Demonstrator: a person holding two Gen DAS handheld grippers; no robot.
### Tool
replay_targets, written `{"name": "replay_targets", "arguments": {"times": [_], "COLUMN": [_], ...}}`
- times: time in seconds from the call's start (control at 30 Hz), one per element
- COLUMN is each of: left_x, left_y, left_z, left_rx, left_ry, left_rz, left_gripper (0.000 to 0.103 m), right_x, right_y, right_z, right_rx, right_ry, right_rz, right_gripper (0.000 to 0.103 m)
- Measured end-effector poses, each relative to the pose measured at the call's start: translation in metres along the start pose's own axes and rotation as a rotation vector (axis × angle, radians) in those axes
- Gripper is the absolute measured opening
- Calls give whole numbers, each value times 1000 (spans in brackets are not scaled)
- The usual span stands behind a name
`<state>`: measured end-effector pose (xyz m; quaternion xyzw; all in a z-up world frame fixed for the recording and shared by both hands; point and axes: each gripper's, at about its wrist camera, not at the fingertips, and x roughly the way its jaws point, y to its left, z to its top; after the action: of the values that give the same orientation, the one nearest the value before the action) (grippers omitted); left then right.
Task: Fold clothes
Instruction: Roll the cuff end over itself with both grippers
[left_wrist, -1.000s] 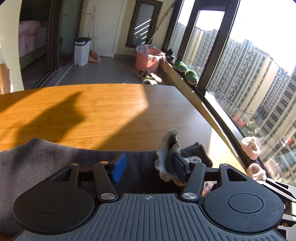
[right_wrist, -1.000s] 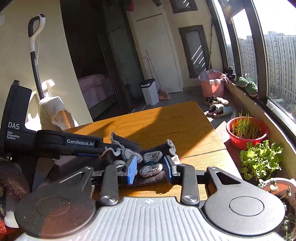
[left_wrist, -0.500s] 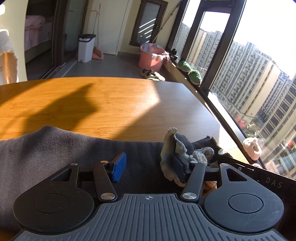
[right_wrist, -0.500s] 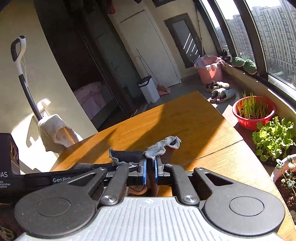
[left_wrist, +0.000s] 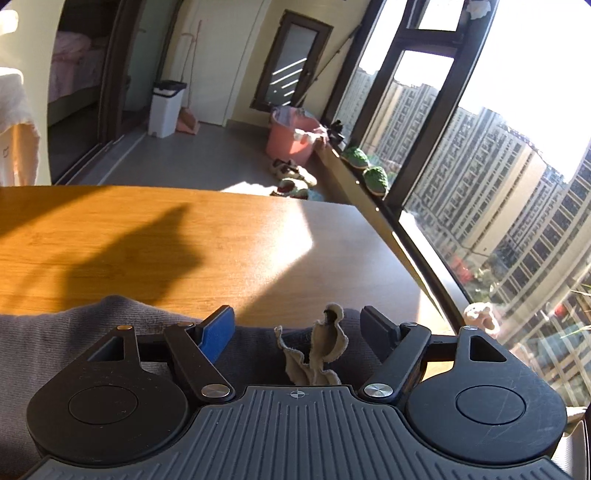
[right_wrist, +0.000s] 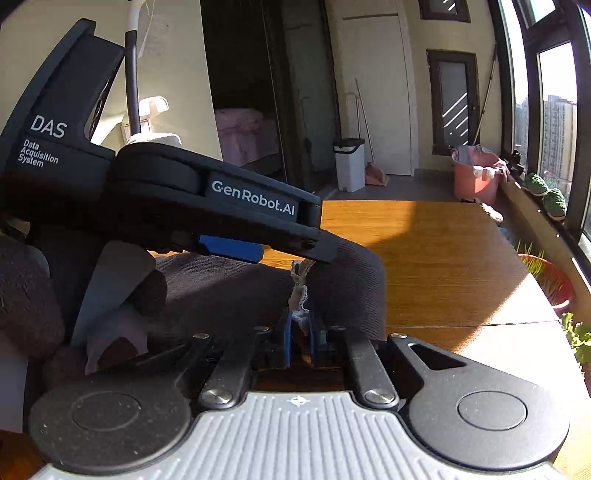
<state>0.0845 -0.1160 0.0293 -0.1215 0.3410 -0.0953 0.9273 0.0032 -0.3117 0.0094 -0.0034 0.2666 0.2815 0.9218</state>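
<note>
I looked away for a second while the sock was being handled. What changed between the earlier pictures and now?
The left gripper let go of the sock: its jaws are opening and the sock stands free between them. The right gripper, open a second ago, swung in beside the left one and shut on the sock. The grey garment stays spread on the table.
</note>
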Motion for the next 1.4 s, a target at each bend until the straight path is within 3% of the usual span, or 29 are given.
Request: {"name": "replay_targets", "arguments": {"times": [0.07, 0.1, 0.13, 0.17, 0.3, 0.43, 0.5, 0.63, 0.7, 0.8, 1.0, 1.17, 1.27, 1.33, 1.4], "left_x": [14, 18, 22, 25, 23, 23, 22, 21, 21, 23, 25, 9, 4, 7, 12], "left_y": [-8, -4, 0, 4, 10, 11, 13, 15, 14, 13, 5, 12, 4, -3, -7], "left_z": [-6, -9, -12, -15, -16, -15, -14, -14, -14, -12, -10, 1, 5, 4, 0], "left_rx": [52, 51, 48, 45, 31, 33, 30, 24, 15, -10, -29, -99, -77, -49, -36], "left_ry": [32, 38, 44, 50, 40, 39, 40, 39, 38, 46, 62, 40, 40, 48, 61], "left_rz": [44, 51, 56, 61, 37, 38, 35, 39, 30, -15, -64, -122, -136, -129, -120], "left_gripper": [66, 65, 65, 65, 66, 66, 66, 66, 66, 66, 66, 74, 74, 69, 64], "right_x": [-15, -21, -29, -31, -18, 5, 13, 8, -1, -13, -8, 4, 7, 6, -1], "right_y": [-12, -18, -29, -37, -69, -78, -75, -75, -75, -64, -19, 38, 50, 45, 33], "right_z": [3, 4, 5, 5, -4, -20, -23, -24, -20, -5, 1, -28, -32, -28, -20], "right_rx": [30, 54, 100, 144, 351, 509, 526, 496, 451, 273, -213, -641, -710, -667, -554], "right_ry": [-28, -43, -67, -75, -36, 10, 35, 20, 7, -17, -15, -38, -36, -29, -26], "right_rz": [46, 56, 51, 41, 17, 115, 142, 132, 109, 4, -247, -328, -320, -302, -228], "right_gripper": [22, 29, 43, 46, 46, 46, 46, 30, 29, 29, 29, 29, 29, 30, 34]}}
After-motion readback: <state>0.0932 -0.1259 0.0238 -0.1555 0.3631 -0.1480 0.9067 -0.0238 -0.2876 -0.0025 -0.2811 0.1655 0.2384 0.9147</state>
